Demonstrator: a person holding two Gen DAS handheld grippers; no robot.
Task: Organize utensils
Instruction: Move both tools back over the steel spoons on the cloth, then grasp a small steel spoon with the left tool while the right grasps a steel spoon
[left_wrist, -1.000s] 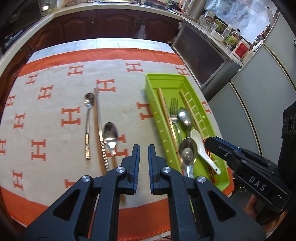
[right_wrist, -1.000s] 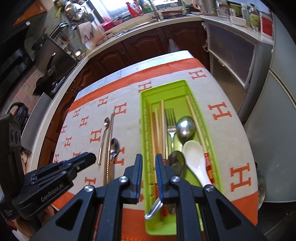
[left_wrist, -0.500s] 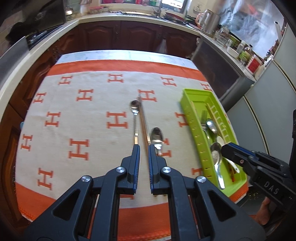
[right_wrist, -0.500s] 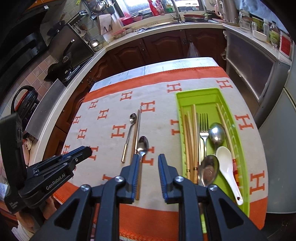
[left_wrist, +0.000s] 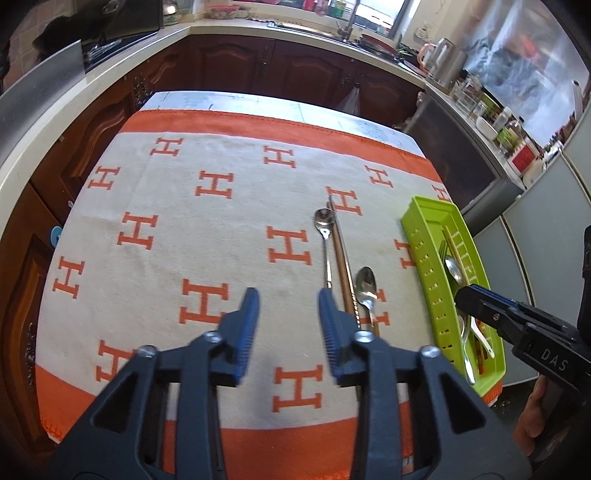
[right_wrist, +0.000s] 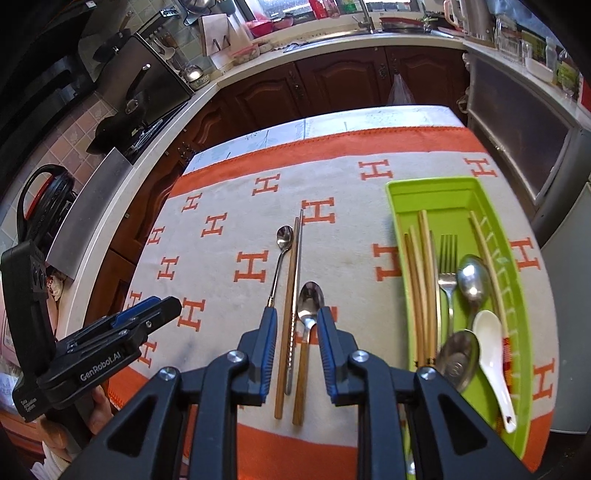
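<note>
cloth: cream woven table cloth with orange H marks (right_wrist: 221, 280), matt, slightly fuzzy
tray: lime-green plastic tray (right_wrist: 517, 295) right of right fingers, smooth, semi-gloss
spoons: two polished steel spoons (right_wrist: 310, 299) ahead of right fingers, mirror-glossy
chopsticks: brown wooden chopsticks (right_wrist: 291, 258) between the spoons, matt
soup spoon: white ceramic-looking spoon (right_wrist: 491, 343) in tray, glossy
pads: blue ribbed finger pads (left_wrist: 245, 328), matt, rubbery look

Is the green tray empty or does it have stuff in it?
Not empty. The green tray holds a fork, spoons, chopsticks and a white spoon.
</note>
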